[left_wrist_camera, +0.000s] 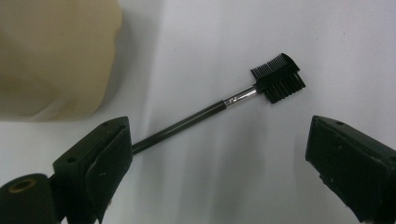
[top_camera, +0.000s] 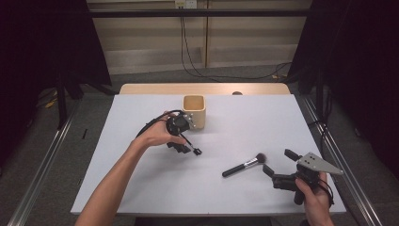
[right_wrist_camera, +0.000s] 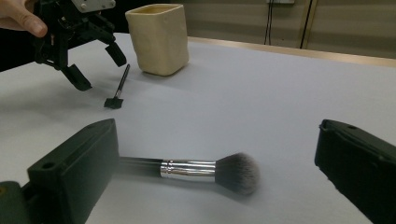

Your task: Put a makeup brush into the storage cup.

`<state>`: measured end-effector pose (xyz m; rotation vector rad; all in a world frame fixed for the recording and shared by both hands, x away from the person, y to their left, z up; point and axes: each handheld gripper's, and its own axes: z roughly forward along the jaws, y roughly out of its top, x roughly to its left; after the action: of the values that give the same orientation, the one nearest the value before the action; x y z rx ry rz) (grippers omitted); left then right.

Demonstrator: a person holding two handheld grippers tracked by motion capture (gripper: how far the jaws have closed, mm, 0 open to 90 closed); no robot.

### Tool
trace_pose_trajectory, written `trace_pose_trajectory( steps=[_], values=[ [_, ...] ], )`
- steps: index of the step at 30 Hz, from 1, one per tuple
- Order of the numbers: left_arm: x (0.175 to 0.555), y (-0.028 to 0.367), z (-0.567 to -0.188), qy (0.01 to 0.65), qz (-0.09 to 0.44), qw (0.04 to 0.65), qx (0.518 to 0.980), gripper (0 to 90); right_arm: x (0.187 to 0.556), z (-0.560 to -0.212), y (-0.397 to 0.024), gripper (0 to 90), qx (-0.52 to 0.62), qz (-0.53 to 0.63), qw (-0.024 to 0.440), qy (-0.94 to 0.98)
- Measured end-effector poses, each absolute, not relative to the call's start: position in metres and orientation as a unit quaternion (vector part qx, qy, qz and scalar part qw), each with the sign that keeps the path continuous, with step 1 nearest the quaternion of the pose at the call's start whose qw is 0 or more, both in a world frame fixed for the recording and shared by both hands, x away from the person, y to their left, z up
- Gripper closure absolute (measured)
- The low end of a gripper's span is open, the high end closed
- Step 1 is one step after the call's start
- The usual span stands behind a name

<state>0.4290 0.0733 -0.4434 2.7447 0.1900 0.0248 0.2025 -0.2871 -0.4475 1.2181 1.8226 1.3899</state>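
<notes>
The small comb brush (left_wrist_camera: 233, 100) lay flat on the table (top_camera: 235, 122) just beside the cream cup (top_camera: 194, 111), its handle end hidden behind one jaw of the left gripper (left_wrist_camera: 219, 158), which stood wide open around it, holding nothing, probably lining up a grasp. The powder brush (right_wrist_camera: 196, 170) lay between the jaws of the right gripper (right_wrist_camera: 215, 186), likewise wide open and empty.
</notes>
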Motion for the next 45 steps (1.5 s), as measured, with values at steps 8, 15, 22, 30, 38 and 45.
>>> trace_pose_trajectory(
  steps=[8,15,22,30,38,45],
  values=[
    [0.427,0.070,-0.447,0.044,-0.003,0.175,0.984,6.7,0.202,-0.447,-0.288,0.0,0.453,0.517,0.269,0.675],
    [0.429,0.066,-0.451,0.035,-0.001,0.174,0.984,11.3,0.202,-0.448,-0.287,0.0,0.452,0.516,0.269,0.675],
    [0.434,0.060,-0.457,0.038,-0.007,0.157,0.987,15.2,0.202,-0.448,-0.287,0.0,0.453,0.517,0.267,0.675],
    [0.435,0.059,-0.459,0.035,-0.018,0.148,0.988,20.4,0.202,-0.448,-0.288,0.0,0.455,0.520,0.264,0.673],
    [0.430,0.054,-0.455,0.032,-0.018,0.130,0.991,33.0,0.202,-0.447,-0.287,0.0,0.455,0.520,0.267,0.672],
    [0.428,0.053,-0.453,0.038,-0.025,0.123,0.991,43.6,0.202,-0.448,-0.287,0.0,0.454,0.520,0.265,0.673]
  ],
)
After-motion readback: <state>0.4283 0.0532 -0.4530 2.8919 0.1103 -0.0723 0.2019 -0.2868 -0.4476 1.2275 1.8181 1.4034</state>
